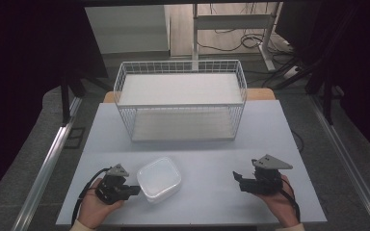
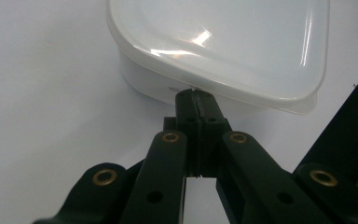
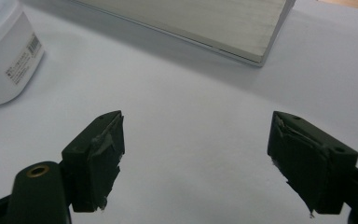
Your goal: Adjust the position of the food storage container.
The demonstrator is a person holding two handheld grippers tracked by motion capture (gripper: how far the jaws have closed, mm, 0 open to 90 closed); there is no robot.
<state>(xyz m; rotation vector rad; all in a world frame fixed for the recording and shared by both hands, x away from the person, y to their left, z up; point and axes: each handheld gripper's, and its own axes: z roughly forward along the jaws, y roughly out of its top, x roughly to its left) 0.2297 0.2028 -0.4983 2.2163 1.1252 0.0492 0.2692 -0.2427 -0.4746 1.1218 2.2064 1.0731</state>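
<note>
No readable text. White container (image 3: 2, 51) carries a barcode sticker (image 3: 24, 58) on its side wall, print too small to read; faint embossed mark near its rim, illegible.

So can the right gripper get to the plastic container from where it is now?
Probably yes: only bare table lies between the right gripper and the container, and its fingers stand open.

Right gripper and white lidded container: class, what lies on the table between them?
Nothing: in the high view, bare table separates the right gripper from the container.
</note>
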